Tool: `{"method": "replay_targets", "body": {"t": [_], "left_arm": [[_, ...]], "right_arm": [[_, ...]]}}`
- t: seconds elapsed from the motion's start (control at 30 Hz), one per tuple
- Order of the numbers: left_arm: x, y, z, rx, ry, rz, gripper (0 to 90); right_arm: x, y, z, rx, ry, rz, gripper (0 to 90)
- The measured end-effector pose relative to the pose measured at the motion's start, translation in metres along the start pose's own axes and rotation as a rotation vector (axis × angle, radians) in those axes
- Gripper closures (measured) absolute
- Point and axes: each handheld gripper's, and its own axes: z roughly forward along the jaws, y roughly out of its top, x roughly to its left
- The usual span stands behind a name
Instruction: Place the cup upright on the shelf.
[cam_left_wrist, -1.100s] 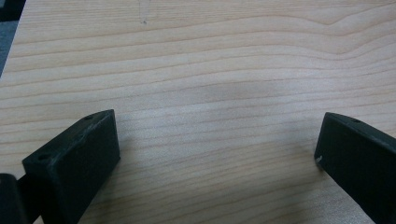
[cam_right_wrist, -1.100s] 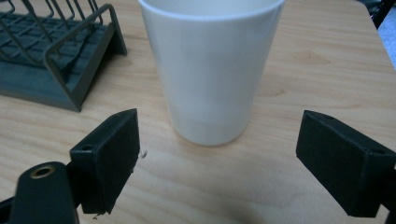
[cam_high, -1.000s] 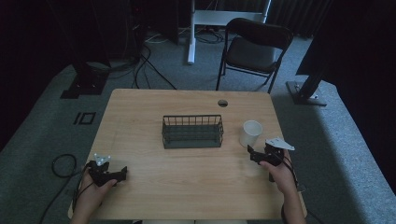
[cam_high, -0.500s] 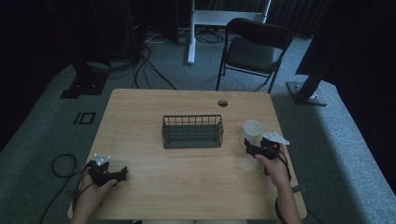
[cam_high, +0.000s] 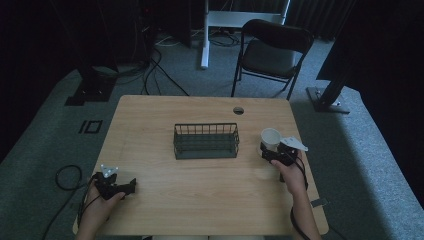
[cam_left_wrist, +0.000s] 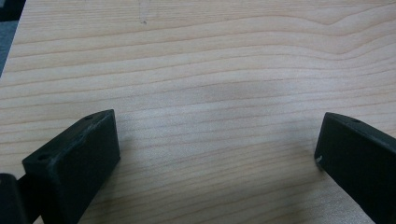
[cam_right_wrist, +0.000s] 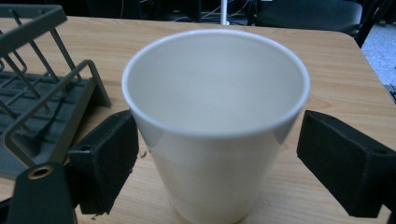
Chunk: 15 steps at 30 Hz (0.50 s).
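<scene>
Now my right gripper (cam_right_wrist: 217, 154) spread wide, white tapered plastic cup (cam_right_wrist: 215, 116) upright between jaws, left jaw at cup wall, right jaw apart. Nothing gripped yet. Dark wire rectangular basket (cam_right_wrist: 42, 88) just left of gripper, empty as far as seen. My left gripper (cam_left_wrist: 217, 158) spread over bare wooden table (cam_left_wrist: 210, 70). Judging grasp and any lift remain.

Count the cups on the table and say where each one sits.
1. The white cup stands upright on the table, right of the wire basket, between the open jaws of the right gripper. No other cup is visible; the basket looks empty.
</scene>
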Motion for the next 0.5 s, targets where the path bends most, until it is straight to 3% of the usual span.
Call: {"method": "replay_targets", "body": {"t": [0.27,0.5], "left_arm": [[0.0,0.0,0.0,0.0,0.0,0.0,0.3],[0.0,0.0,0.0,0.0,0.0,0.0,0.3]], "right_arm": [[0.0022,0.008,0.0041,-0.033,-0.01,0.003,12.3],[0.0051,0.0107,0.0058,-0.028,-0.025,-0.017,16.3]]}}
